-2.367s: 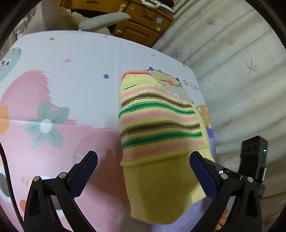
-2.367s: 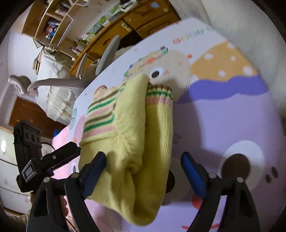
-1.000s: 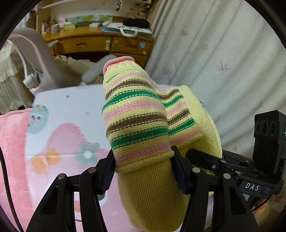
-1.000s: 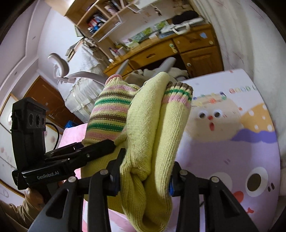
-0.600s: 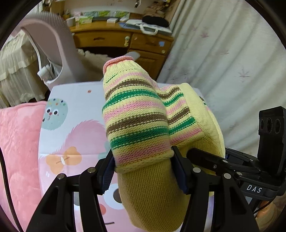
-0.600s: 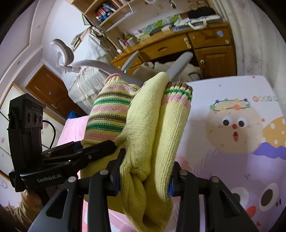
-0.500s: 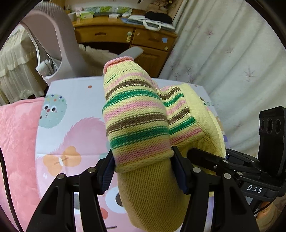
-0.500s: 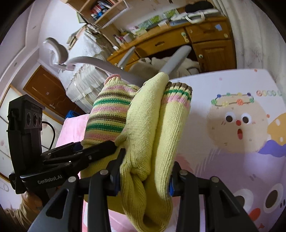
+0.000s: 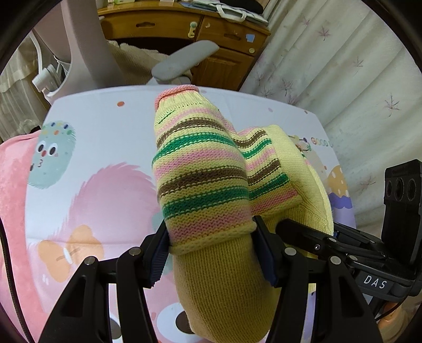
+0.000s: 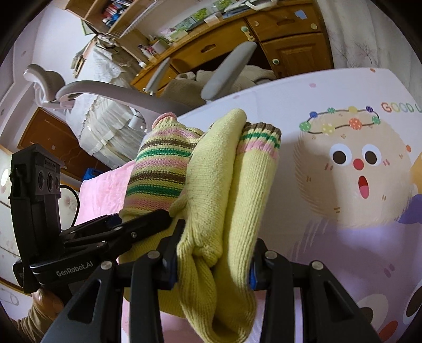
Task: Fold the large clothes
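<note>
A folded yellow knit sweater (image 9: 208,179) with pink, green and brown stripes is held up above the cartoon-print mat (image 9: 105,137). My left gripper (image 9: 211,248) is shut on its striped left part. My right gripper (image 10: 213,253) is shut on the plain yellow folds of the sweater (image 10: 232,184) and its striped cuff. The two grippers sit side by side; the right one shows in the left wrist view (image 9: 343,245) and the left one in the right wrist view (image 10: 113,232). The sweater's lower end hangs below the fingers.
A grey office chair (image 9: 182,63) and a wooden desk with drawers (image 9: 184,26) stand beyond the mat's far edge. A white patterned curtain (image 9: 343,79) hangs at the right. A pink blanket (image 9: 10,198) lies at the mat's left. Bookshelves (image 10: 110,15) are at the back.
Both grippers closed on the folded sweater and lifted it off the mat. Since then they have carried it forward and tilted down, so more of the mat shows.
</note>
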{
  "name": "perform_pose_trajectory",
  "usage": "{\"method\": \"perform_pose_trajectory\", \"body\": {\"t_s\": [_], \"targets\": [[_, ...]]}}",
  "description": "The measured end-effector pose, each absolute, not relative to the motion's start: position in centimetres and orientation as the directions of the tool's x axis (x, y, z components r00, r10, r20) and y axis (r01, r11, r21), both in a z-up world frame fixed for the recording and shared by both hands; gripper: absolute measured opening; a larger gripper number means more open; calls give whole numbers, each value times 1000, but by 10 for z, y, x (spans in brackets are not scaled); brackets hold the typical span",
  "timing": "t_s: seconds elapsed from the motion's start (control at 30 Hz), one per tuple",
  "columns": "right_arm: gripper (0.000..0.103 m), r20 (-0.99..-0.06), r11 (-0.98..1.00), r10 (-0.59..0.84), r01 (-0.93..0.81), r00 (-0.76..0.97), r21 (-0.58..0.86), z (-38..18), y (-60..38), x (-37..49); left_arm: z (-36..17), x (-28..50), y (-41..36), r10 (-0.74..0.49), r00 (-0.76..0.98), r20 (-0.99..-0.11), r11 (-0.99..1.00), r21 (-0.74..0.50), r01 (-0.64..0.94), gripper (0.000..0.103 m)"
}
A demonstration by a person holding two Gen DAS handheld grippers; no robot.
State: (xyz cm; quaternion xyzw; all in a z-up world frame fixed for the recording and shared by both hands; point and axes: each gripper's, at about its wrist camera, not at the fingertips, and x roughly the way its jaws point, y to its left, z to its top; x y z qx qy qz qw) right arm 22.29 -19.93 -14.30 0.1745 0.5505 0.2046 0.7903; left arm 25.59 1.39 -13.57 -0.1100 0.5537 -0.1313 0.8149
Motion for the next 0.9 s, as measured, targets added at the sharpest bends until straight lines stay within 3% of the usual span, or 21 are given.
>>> {"method": "perform_pose_trajectory", "body": {"t_s": [0.17,0.27,0.37,0.53,0.87,0.9], "targets": [[38,-818,865,500,-127,283,485,-159,-197,228,-158,264,15,-333,316,-888,943,-322,88,59],[40,-821,872,490,-151,292,467,-158,-194,228,-161,265,16,-312,339,-888,950,-300,90,67],[47,-829,879,477,-148,290,454,-158,-194,229,-161,263,16,-248,374,-894,969,-223,110,83],[53,-857,916,398,-189,327,354,-146,-193,223,-159,262,22,-245,389,-888,969,-215,120,85],[53,-870,954,276,-231,409,193,-122,-195,207,-148,249,31,-200,429,-881,980,-174,98,86],[48,-871,954,271,-234,410,187,-125,-194,206,-149,249,32,-198,427,-882,980,-176,91,88]]}}
